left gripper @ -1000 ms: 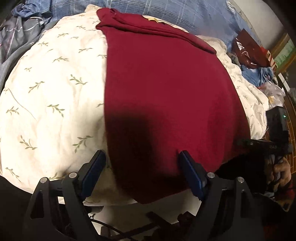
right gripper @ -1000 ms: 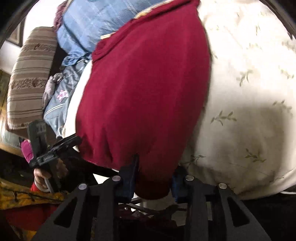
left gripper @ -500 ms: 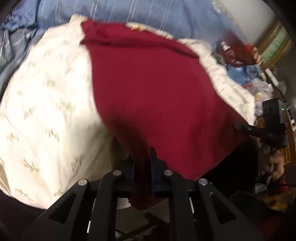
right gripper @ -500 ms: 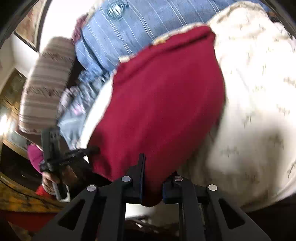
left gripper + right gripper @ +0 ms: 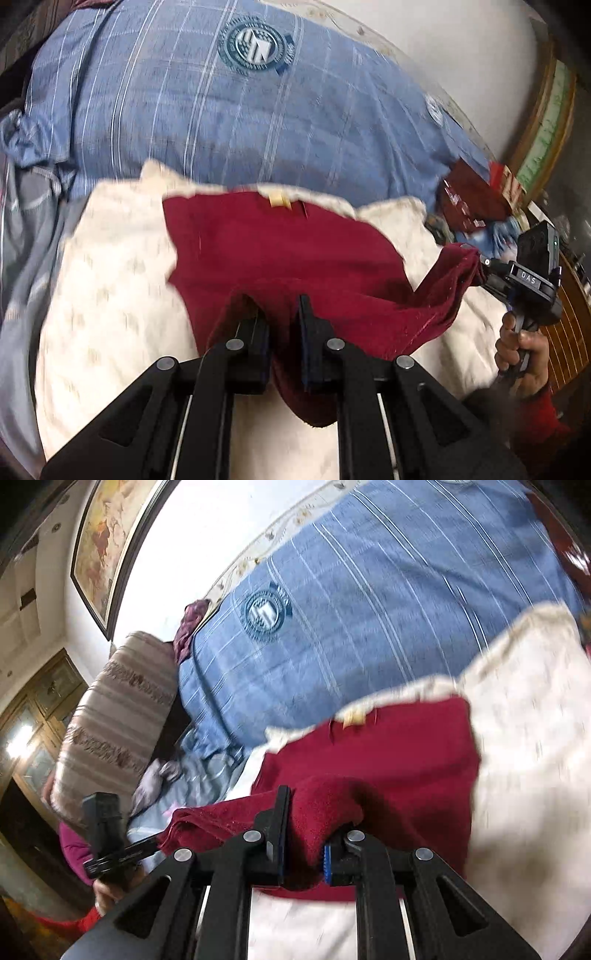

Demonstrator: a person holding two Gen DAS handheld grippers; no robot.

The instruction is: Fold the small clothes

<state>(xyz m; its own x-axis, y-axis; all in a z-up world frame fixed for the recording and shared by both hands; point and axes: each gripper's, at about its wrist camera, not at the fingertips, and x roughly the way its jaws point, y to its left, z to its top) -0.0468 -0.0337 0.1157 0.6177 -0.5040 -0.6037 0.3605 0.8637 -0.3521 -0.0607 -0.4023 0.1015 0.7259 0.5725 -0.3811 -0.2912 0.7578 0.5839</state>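
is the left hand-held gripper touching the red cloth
Touching. In the left wrist view the left hand-held gripper has both pads pressed on a bunched edge of the red cloth, which hangs out below the jaws.

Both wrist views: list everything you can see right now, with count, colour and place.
red garment: one, dark red, on the cream cloth, near edge lifted.
cream cloth: one, cream with a faint leaf print, spread under the garment.
blue bedcover: one, blue check with round badges, behind the cloth.
striped cushion: one, beige and brown, far left in the right wrist view.
framed picture: one, dark frame, on the wall.
wooden cabinet: one, brown, below the picture.
left tool: black, shut on the garment's near edge.
right tool: black, shut on the garment's near edge.
hand: one, gripping the right tool's handle.
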